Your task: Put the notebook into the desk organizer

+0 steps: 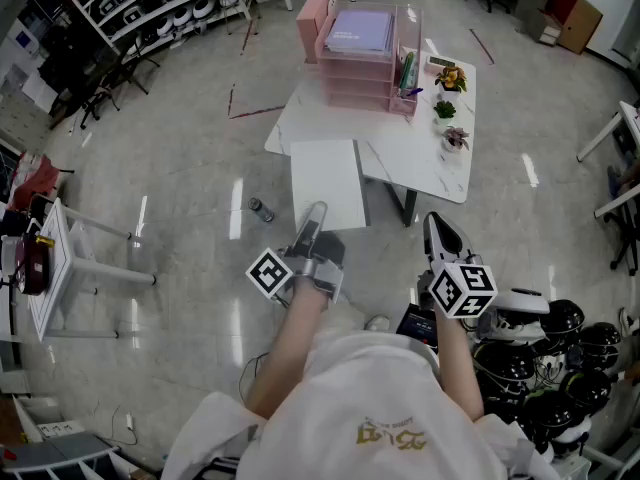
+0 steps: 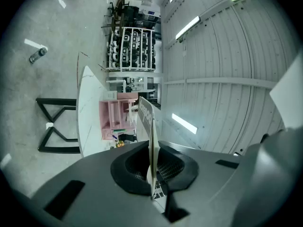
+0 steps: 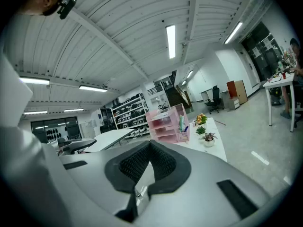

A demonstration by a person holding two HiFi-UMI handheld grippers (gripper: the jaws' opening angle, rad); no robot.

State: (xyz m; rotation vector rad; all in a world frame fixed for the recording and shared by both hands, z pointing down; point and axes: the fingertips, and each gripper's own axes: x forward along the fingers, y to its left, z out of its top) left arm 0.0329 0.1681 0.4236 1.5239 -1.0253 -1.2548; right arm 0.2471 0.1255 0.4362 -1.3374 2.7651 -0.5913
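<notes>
We face the white table [image 1: 425, 158] at 12 o'clock, with the pink desk organizer [image 1: 355, 73] standing on its far end. The white notebook [image 1: 327, 180] hangs in the air by the table's near edge, well apart from the organizer, its near edge clamped in our left gripper [image 1: 314, 214] at 11 o'clock. Our right gripper [image 1: 435, 226], at 1 o'clock, is clenched on nothing.

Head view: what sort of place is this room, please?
Probably a lab or workshop in a big industrial hall: storage racks full of gear, a white table with a pink desk organizer, and long strip lights overhead.
</notes>
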